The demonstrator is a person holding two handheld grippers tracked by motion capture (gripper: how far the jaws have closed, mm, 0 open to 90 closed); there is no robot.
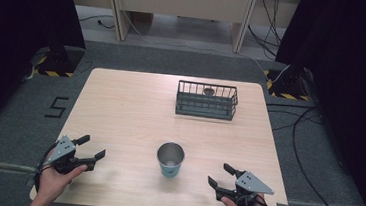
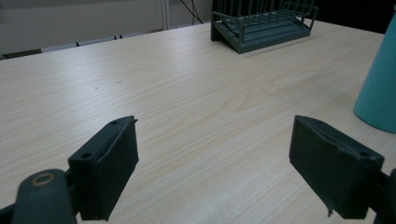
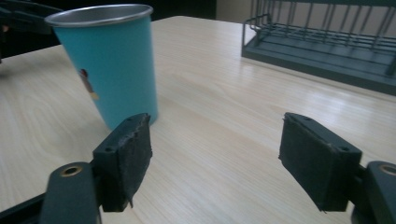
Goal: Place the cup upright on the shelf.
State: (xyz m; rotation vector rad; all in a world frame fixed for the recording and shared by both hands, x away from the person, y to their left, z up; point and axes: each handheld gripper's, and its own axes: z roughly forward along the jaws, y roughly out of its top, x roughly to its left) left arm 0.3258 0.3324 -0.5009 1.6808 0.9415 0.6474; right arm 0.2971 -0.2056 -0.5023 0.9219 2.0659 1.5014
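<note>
Tumbler [image 1: 170, 160], tapered, teal-coated outside with a bare metal rim and interior, stands upright on the pale wood-grain table [image 1: 125, 113], near the front edge, between both grippers and touching neither. Left gripper [image 1: 91, 147] rests at the near left, its flat black padded jaws spread apart with nothing between them. Right gripper [image 1: 220, 175] sits at the near right, jaws likewise apart and unloaded. Dark grey wire rack [image 1: 206, 100], rectangular with vertical bars, stands at the far right of centre.
</note>
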